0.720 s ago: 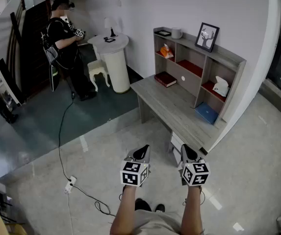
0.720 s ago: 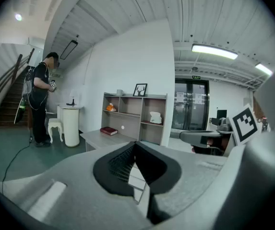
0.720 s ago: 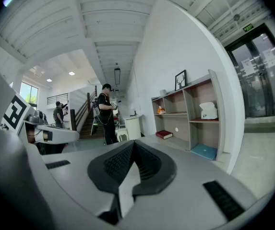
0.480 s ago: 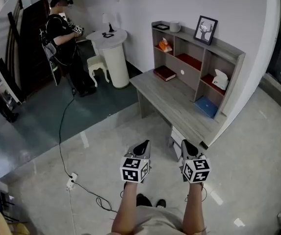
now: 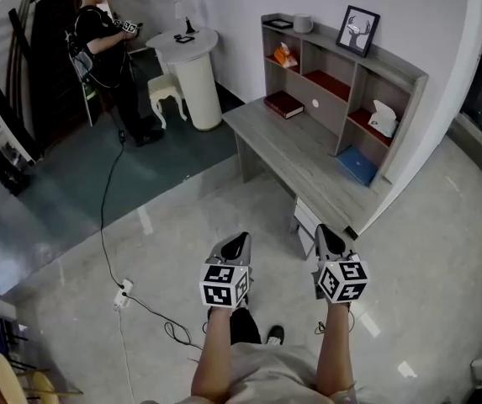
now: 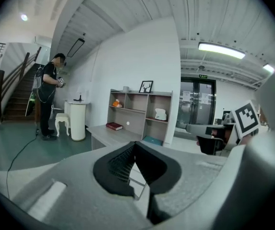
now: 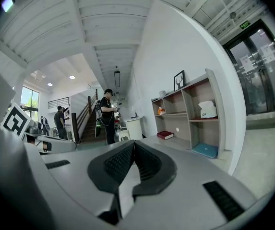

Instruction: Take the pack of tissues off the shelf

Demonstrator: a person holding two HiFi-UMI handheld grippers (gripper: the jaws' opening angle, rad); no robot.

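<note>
The white pack of tissues (image 5: 383, 119) sits in the right-hand middle compartment of the grey shelf unit (image 5: 409, 67), which stands on a wooden desk (image 5: 299, 160). The pack also shows far ahead in the left gripper view (image 6: 160, 114) and the right gripper view (image 7: 207, 109). Both grippers hang over the floor, well short of the desk. The left gripper (image 5: 235, 247) is shut and empty, jaw tips meeting (image 6: 135, 143). My right gripper (image 5: 328, 238) is shut too, with nothing between its pads (image 7: 134, 143).
On the shelf are a red book (image 5: 283, 104), a blue book (image 5: 357, 165), an orange item (image 5: 284, 55), a mug (image 5: 302, 23) and a picture frame (image 5: 359, 30). A person (image 5: 106, 32) stands by a white pedestal table (image 5: 192, 66). A cable (image 5: 106, 225) crosses the floor.
Both grippers have risen slightly in the head view and drifted a little apart. The view has shifted a little toward the desk. Both stay shut.
</note>
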